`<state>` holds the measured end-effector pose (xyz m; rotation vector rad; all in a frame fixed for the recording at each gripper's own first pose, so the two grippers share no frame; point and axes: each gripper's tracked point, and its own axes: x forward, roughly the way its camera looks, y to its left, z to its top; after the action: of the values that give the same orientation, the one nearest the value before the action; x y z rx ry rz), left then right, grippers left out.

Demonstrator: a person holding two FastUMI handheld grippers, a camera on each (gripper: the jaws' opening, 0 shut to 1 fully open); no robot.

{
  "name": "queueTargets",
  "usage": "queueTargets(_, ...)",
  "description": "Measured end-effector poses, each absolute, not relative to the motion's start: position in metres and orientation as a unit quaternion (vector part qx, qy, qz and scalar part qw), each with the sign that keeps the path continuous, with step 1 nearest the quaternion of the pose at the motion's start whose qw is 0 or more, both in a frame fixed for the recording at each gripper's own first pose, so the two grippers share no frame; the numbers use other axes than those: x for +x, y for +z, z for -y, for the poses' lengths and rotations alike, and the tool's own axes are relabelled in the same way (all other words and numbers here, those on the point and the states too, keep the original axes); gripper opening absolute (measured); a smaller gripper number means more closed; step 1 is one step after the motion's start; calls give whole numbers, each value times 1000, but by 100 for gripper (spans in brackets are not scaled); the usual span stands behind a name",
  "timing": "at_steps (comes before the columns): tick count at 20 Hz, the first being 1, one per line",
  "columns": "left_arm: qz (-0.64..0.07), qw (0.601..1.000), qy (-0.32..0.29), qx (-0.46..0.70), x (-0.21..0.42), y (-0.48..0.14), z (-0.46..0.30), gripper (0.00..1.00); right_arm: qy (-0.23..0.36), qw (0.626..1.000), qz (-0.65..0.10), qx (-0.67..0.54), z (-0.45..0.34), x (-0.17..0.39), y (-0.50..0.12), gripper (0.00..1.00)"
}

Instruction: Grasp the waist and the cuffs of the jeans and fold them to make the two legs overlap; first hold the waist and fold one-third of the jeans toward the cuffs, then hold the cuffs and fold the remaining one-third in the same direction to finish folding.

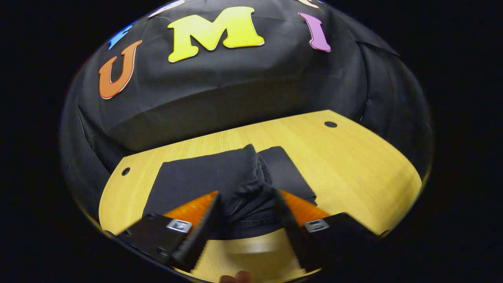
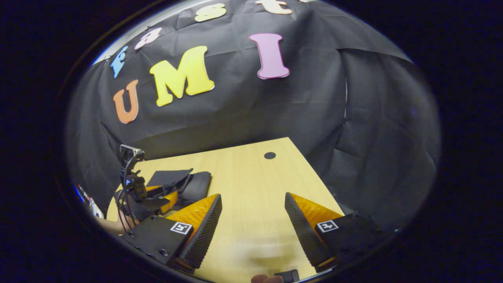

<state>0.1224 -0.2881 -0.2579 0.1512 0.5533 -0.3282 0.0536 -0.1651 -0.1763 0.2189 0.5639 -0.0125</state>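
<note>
Left gripper (image 1: 246,200) has its jaws closed onto a bunched ridge of the jeans (image 1: 204,177), both fingers pressing on gathered dark denim near the desk's near edge. The jeans lie on the desk (image 1: 353,165) as a compact dark rectangle, one layer lapped over another along a thick rolled seam; judged from this, the folding is well along, possibly at the last third. Right gripper (image 2: 253,214) hangs apart over bare desk, jaws wide open with nothing between them; in the right gripper view the left gripper (image 2: 157,198) sits far off to the side, touching the jeans (image 2: 184,181), a hand and cables behind it. Risks: the grip is on a crumple rather than a flat edge, so lifting may drag only the top layer and skew the stack. With one side held and the other free, the free corner may lag and the fold land crooked. The bundle lies close to the near desk edge; a pull toward the person could tip part of it off. Whether all layers sit in the pinch cannot be told. Right gripper ought to take the opposite corner before any lift.
</note>
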Motion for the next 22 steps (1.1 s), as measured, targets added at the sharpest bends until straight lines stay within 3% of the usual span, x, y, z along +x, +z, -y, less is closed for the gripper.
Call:
queueTargets(2, -261, 950, -159, 62, 119, -241, 289, 99, 9, 957, -270, 102, 157, 61, -169, 99)
queueTargets(8, -211, 968, -139, -9, 115, -161, 258, 99, 47, 972, -219, 77, 118, 83, -125, 100)
queueTargets(13, -128, 985, -98, -61, 117, -54, 190, 99, 74, 987, -136, 36, 57, 99, -58, 94)
queueTargets(15, -98, 988, -88, -85, 108, -13, 162, 99, 77, 992, -95, 20, 30, 100, -29, 99)
queueTargets(17, -82, 989, -71, -97, 97, 16, 135, 97, 79, 995, -64, 14, 5, 96, -6, 94)
queueTargets(18, -71, 991, -62, -93, 93, 28, 125, 90, 75, 996, -50, 16, -5, 95, 2, 94)
queueTargets(19, -59, 993, -55, -89, 89, 39, 114, 97, 69, 997, -42, 21, -13, 91, 8, 94)
queueTargets(22, -40, 994, -54, -88, 71, 53, 91, 98, 47, 998, -27, 44, -33, 76, 16, 94)
